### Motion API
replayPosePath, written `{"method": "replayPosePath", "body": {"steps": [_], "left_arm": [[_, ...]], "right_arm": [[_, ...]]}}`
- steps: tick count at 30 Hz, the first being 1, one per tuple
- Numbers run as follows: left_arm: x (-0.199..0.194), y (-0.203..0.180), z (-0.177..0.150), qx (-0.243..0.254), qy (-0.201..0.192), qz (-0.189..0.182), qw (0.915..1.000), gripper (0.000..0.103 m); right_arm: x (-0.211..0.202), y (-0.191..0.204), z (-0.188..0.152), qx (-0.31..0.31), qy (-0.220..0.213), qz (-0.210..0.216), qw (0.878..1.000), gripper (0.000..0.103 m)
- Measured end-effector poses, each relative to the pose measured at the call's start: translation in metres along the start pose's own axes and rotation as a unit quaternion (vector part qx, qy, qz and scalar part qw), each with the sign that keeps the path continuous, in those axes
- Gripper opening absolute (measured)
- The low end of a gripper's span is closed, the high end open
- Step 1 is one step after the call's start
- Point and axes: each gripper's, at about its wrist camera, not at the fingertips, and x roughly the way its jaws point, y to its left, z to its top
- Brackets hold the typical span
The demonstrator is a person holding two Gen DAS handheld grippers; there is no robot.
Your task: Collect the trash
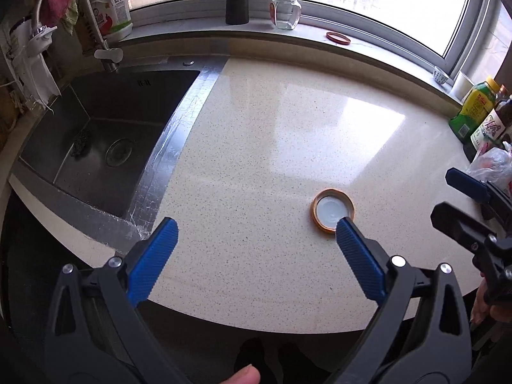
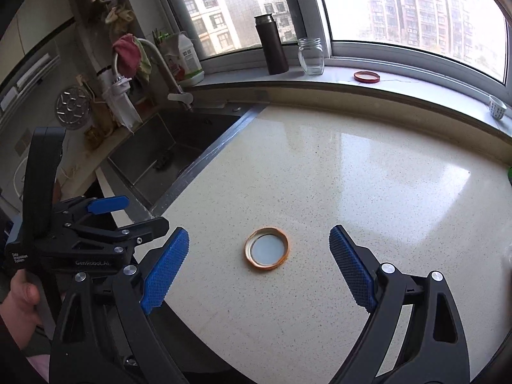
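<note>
A speckled stone bench fills most of both views, bare but for one piece of trash, with a steel sink set into its left end and a windowsill behind. On that sill stand a dark flask and an open glass jar, with a red lid lying beside them. The right hand-held gripper is spread wide and aimed so the orange jar lid, lying upturned near the bench's front edge, sits between its blue pads, likely lining up a grasp. The left hand-held gripper is equally wide and empty, held off to the side, apparently leaving the approach clear.
</note>
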Motion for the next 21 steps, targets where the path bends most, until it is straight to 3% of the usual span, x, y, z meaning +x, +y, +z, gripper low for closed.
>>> {"method": "replayPosePath", "body": {"steps": [4,10,15,21], "left_arm": [[-0.006,-0.001,0.005,0.004,-0.021,0.025,0.9995,0.097],[-0.013,-0.006,0.004,-0.003,-0.041,-0.005,0.9991,0.097],[-0.014,-0.020,0.004,0.044,-0.036,0.055,0.9969,0.097],[-0.012,-0.015,-0.001,0.034,-0.023,0.067,0.9969,0.097]], "right_arm": [[-0.006,0.001,0.000,-0.008,-0.007,-0.001,1.000,0.089],[-0.015,-0.003,0.002,-0.014,-0.019,-0.002,1.000,0.089],[-0.018,-0.003,0.002,-0.021,-0.022,0.001,1.000,0.089],[-0.011,-0.003,-0.001,-0.021,-0.011,0.007,1.000,0.089]]}}
